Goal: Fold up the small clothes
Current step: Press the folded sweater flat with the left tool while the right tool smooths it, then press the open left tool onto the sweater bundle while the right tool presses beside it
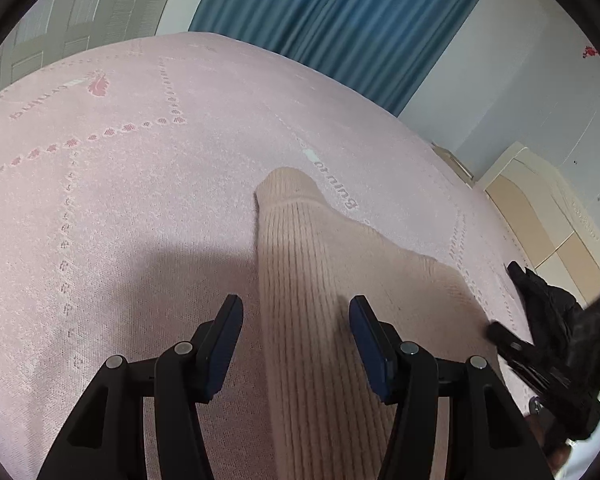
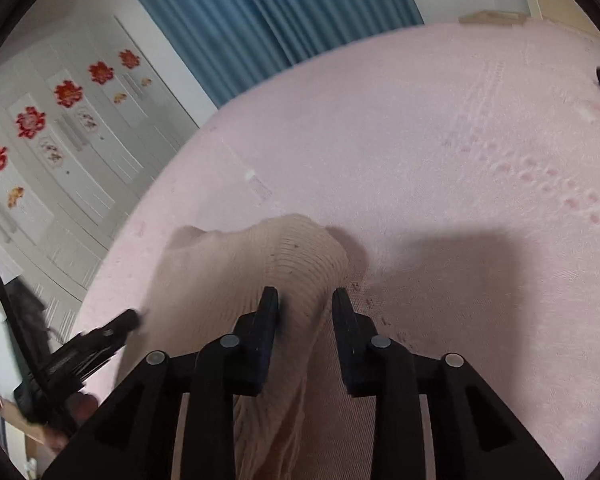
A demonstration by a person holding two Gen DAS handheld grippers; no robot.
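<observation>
A beige ribbed knit garment (image 1: 300, 280) lies on a pink bed cover (image 1: 120, 200). In the left wrist view it runs as a long strip from between my fingers away to a rounded end. My left gripper (image 1: 296, 312) is open, its fingers on either side of the strip, just above it. In the right wrist view the garment (image 2: 240, 272) lies bunched with a raised fold. My right gripper (image 2: 305, 300) is open over that fold's right edge. Each gripper shows at the edge of the other's view: the right one (image 1: 500, 332), the left one (image 2: 128, 320).
The pink cover (image 2: 460, 160) has rows of small heart marks and printed words. Blue curtains (image 1: 340, 12) hang behind the bed. A white wardrobe with red flower stickers (image 2: 68, 92) stands left in the right wrist view. A cream cabinet (image 1: 540, 208) stands right.
</observation>
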